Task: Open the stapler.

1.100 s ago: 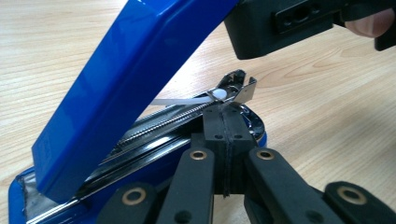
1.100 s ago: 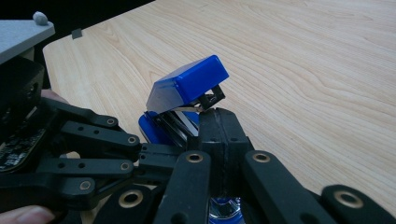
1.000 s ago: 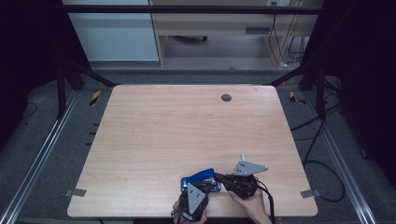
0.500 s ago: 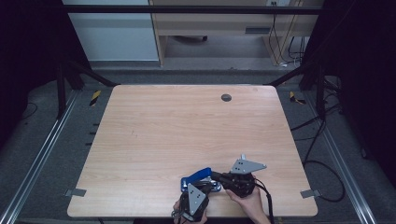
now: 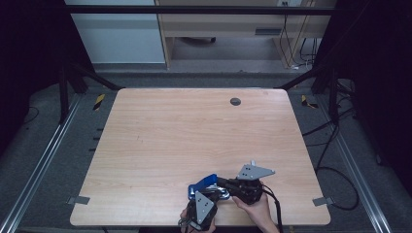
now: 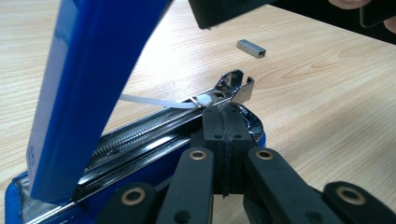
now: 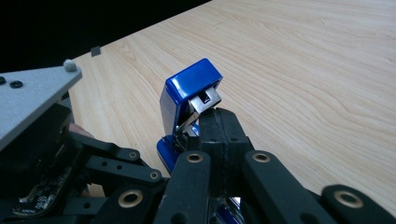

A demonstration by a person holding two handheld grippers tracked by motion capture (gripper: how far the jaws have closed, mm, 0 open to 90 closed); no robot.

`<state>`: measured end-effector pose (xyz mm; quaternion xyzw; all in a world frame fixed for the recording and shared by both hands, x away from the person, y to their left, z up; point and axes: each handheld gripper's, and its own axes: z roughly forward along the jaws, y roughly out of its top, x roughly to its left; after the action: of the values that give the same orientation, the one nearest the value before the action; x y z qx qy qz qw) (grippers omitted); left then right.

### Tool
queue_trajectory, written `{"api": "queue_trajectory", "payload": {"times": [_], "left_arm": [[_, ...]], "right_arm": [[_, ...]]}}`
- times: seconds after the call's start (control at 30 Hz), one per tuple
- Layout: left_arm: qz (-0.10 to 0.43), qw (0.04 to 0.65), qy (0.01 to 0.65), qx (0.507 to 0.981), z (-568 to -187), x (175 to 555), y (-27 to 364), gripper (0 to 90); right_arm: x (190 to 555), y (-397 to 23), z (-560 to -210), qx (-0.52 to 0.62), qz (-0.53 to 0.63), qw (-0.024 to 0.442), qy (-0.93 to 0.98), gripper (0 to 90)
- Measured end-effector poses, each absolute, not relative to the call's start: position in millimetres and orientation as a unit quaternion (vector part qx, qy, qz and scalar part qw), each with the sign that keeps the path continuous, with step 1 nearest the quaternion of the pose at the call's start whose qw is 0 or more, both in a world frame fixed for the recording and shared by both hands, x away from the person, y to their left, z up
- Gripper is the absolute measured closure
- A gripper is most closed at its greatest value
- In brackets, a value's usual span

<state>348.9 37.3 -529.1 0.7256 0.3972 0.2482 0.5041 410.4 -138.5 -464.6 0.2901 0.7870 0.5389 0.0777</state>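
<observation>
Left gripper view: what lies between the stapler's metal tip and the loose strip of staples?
Bare wood of the table separates the stapler tip from the staple strip.

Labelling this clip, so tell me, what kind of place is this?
Probably a lab recording bay: a bare wooden table on carpet, metal rails alongside, loose cables on the floor.

From the high view we look forward and down over the whole wooden table (image 5: 194, 141), our hands coming in at six o'clock. The left gripper view sits very close to the tabletop, looking along its closed jaws past the opened blue stapler (image 6: 88, 93), whose raised lid stands at ten o'clock, toward a strip of staples (image 6: 251, 47) at one o'clock. The right gripper view looks from slightly higher across the board, the same stapler (image 7: 187, 102) close ahead, the left gripper (image 7: 42, 140) at eight o'clock. All three views share the stapler and the surrounding wood.
</observation>
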Motion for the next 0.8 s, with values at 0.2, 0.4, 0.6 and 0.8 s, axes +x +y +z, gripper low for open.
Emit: {"api": "queue_trajectory", "payload": {"times": [0.2, 0.4, 0.6, 0.8], "left_arm": [[0.251, 0.504, 0.397, 0.725, -529, 349, 37, 89.8], [0.252, 0.503, 0.394, 0.726, -529, 348, 37, 89.8], [0.253, 0.503, 0.394, 0.726, -530, 348, 37, 89.8], [0.255, 0.503, 0.393, 0.726, -530, 348, 36, 89.8]], "right_arm": [[411, -136, -463, 0.289, 0.542, 0.076, 0.785, 90.0], [411, -133, -462, 0.284, 0.548, 0.068, 0.784, 90.0], [412, -128, -459, 0.281, 0.552, 0.067, 0.782, 90.0], [412, -127, -459, 0.279, 0.552, 0.068, 0.783, 90.0]]}}
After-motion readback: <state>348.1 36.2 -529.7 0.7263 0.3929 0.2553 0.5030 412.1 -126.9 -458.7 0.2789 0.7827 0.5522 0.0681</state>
